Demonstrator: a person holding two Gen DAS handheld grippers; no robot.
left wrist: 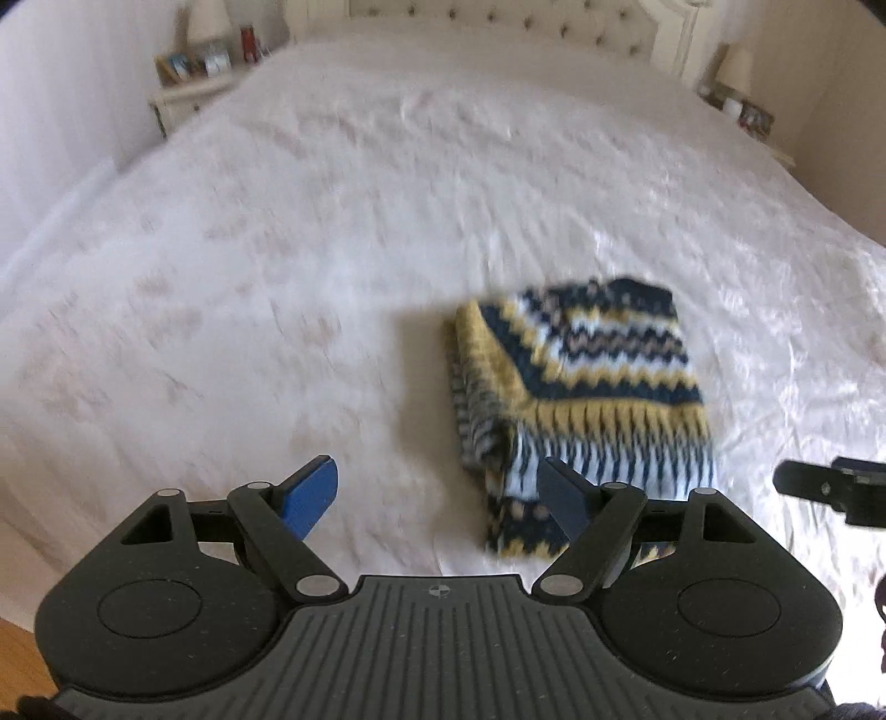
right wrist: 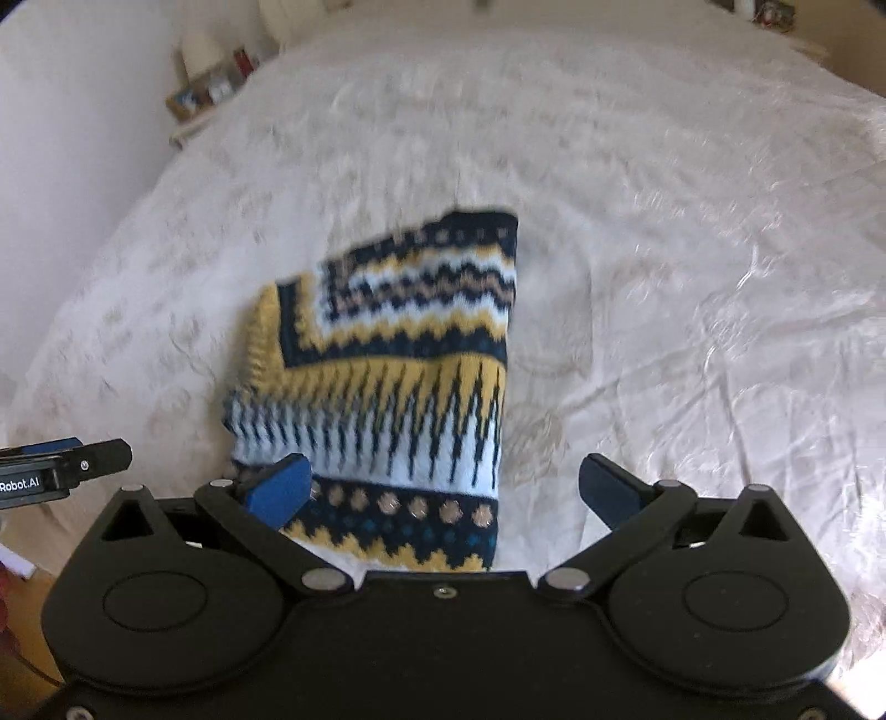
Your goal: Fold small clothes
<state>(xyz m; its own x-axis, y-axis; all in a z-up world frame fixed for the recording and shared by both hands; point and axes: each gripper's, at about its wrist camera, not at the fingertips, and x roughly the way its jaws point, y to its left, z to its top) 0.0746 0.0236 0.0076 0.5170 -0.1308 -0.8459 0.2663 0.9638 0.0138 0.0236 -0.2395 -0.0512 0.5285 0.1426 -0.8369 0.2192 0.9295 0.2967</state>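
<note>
A small knitted sweater (left wrist: pixel 581 387) with navy, yellow and white zigzag bands lies folded into a compact rectangle on the white bedspread (left wrist: pixel 277 249). It also shows in the right wrist view (right wrist: pixel 398 376). My left gripper (left wrist: pixel 437 498) is open and empty, just left of the sweater's near edge, its right finger over the sweater's corner. My right gripper (right wrist: pixel 443 487) is open and empty above the sweater's near edge. The right gripper's tip shows at the right edge of the left wrist view (left wrist: pixel 830 487). The left gripper's tip shows at the left edge of the right wrist view (right wrist: pixel 66 468).
A padded headboard (left wrist: pixel 498 22) stands at the far end of the bed. A nightstand (left wrist: pixel 188 83) with small items stands at the far left, another (left wrist: pixel 742 105) at the far right. Wooden floor (left wrist: pixel 22 648) shows at the bed's near left.
</note>
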